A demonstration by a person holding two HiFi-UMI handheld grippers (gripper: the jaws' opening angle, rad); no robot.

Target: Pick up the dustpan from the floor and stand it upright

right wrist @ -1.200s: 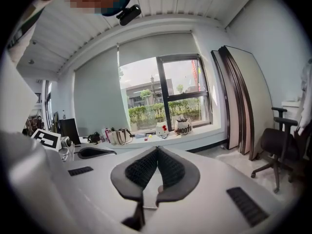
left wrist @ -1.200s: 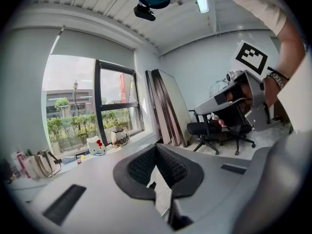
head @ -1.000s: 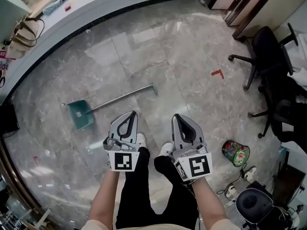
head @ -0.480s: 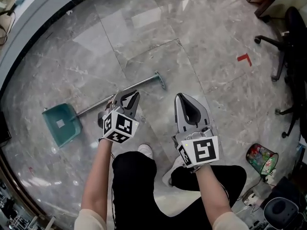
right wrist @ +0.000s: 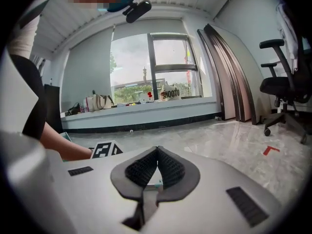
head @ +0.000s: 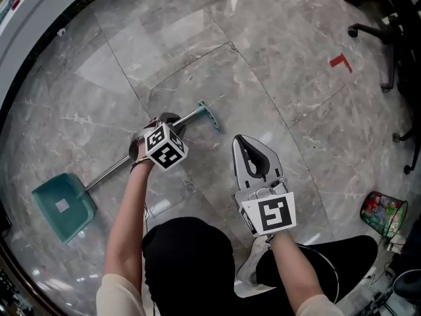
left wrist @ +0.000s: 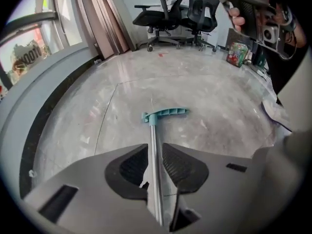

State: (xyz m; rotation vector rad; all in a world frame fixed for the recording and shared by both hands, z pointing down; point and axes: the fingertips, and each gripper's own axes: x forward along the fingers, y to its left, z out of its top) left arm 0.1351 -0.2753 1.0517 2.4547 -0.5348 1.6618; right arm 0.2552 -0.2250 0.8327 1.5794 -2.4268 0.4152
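Right gripper (head: 241,142): jaws pressed together, nothing between them, held clear above the floor (head: 283,64). Left gripper (head: 172,119): lowered over the dustpan (head: 108,170), jaws narrowly apart astride the metal shaft (left wrist: 153,150), pads just beside it on either side, not plainly clamped. Dustpan: lying flat on the floor, teal pan (head: 62,206) out to the left, teal T-grip (left wrist: 165,114) just beyond the left gripper. Handling, by estimate: light and rigid; shaft smooth, probably slick between pads; pan end the heavier, likely to swing on lifting. Best hold, by estimate: square on the shaft near the T-grip, closed tight.
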